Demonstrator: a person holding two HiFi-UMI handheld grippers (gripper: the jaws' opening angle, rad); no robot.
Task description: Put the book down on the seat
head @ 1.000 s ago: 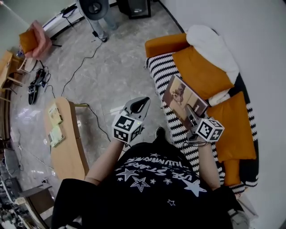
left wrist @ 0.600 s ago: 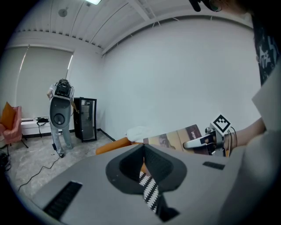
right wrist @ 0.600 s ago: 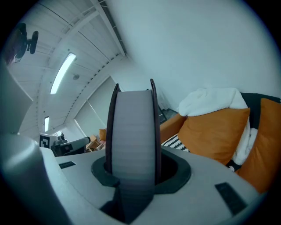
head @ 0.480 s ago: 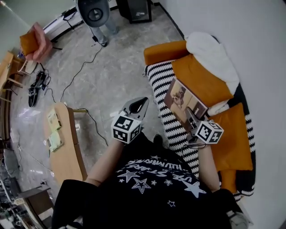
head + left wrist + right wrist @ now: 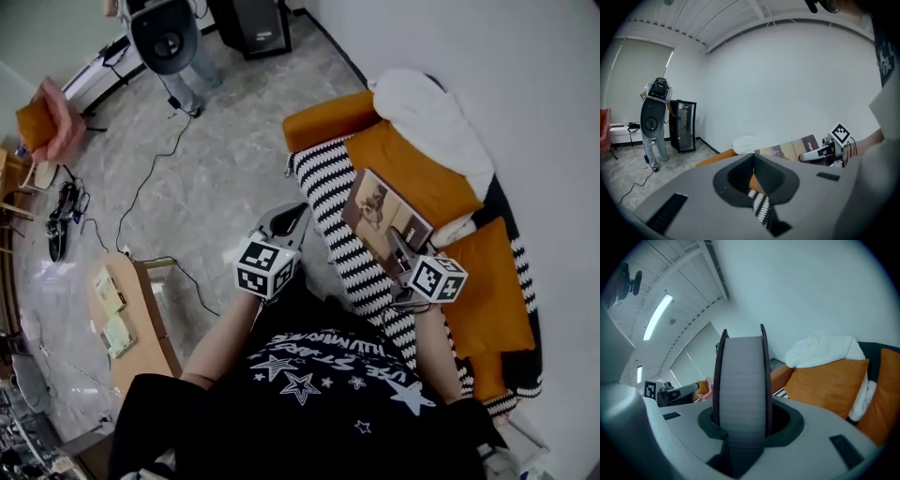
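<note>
A brown-covered book (image 5: 384,216) hangs tilted over the black-and-white striped seat (image 5: 328,183) of a sofa, in front of an orange cushion (image 5: 412,169). My right gripper (image 5: 402,247) is shut on the book's near end. In the right gripper view the book's page edge (image 5: 742,380) fills the gap between the jaws. My left gripper (image 5: 294,215) hovers beside the seat's front edge, over the floor. It is shut with nothing in it, and its jaw tips meet (image 5: 753,156). The left gripper view also shows the book (image 5: 794,147) and the right gripper (image 5: 824,152).
A white blanket (image 5: 427,108) lies on the sofa's far end and a second orange cushion (image 5: 487,281) leans on the near part. A wooden table (image 5: 141,323) with papers stands at the left. Cables (image 5: 155,164) cross the floor. A person (image 5: 169,42) stands by a black cabinet (image 5: 251,21).
The head view has swung, so the sofa now sits a little further left and the table lower. Both grippers stay at about the same places and the book stays held.
</note>
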